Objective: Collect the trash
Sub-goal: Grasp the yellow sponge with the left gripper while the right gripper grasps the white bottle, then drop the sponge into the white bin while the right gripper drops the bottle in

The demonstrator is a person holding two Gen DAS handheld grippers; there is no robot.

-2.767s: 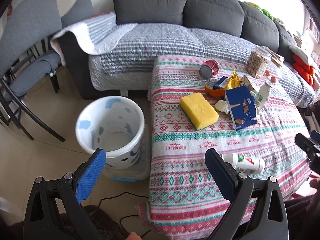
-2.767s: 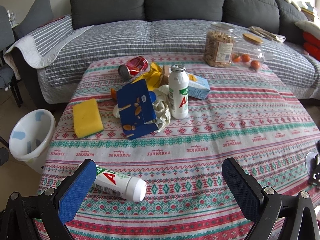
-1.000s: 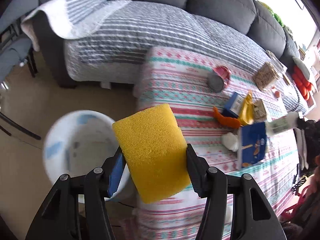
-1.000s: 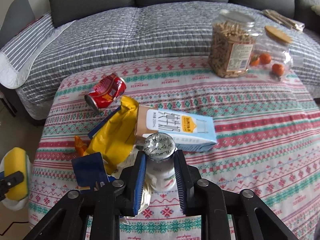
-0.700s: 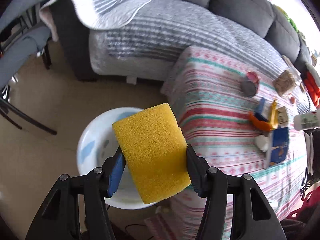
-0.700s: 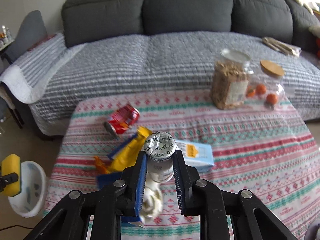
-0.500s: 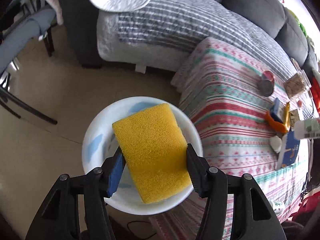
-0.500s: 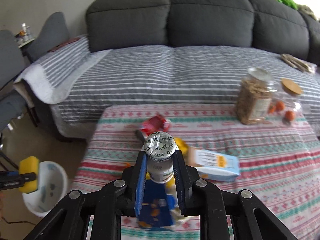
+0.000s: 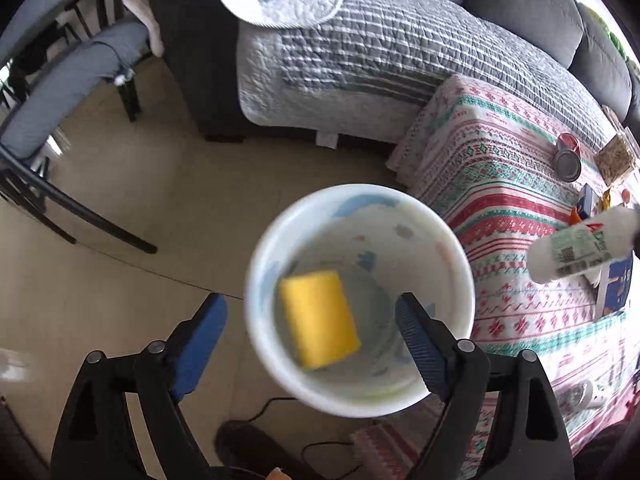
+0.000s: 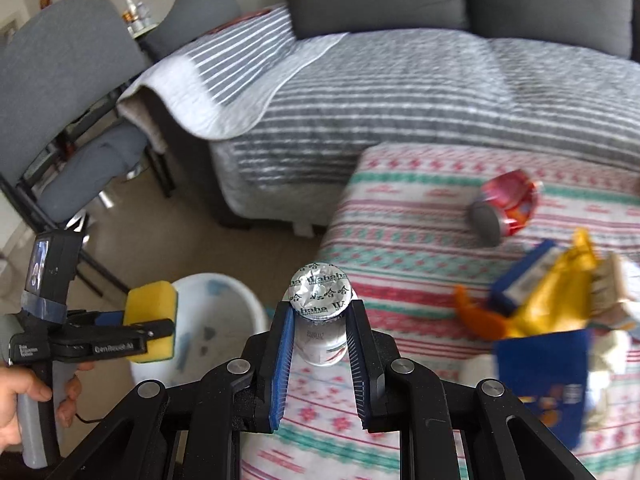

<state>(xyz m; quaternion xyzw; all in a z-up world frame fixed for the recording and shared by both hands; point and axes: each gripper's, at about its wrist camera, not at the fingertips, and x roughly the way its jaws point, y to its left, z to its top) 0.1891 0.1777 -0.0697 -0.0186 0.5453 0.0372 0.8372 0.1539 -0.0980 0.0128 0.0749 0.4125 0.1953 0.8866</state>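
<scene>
1. Now that its blue-padded jaws have just been opening, the left gripper (image 9: 310,336) stands wide with nothing between the pads, poised straight above the white plastic bin with pale blue patches (image 9: 256,280) on the floor.
2. Half a second ago the yellow rectangular foam sponge (image 9: 318,318) was clamped in those jaws; in the left wrist view it is now inside the bin, blurred, at or near the bottom. The right wrist view shows it at the jaws yet, so the two views disagree.
3. The right gripper (image 10: 318,354) is clamped tight on the small white plastic drink bottle with a silver foil cap (image 10: 320,290), lifted clear of the patterned red, green and white tablecloth (image 10: 400,240) and swung toward the bin.
4. Judging by this, one item is binned and the bottle is next.
5. The crushed red drink can (image 10: 506,208), yellow crumpled wrapper (image 10: 556,300) and dark blue snack carton (image 10: 544,376) lie on the cloth, uncollected.
</scene>
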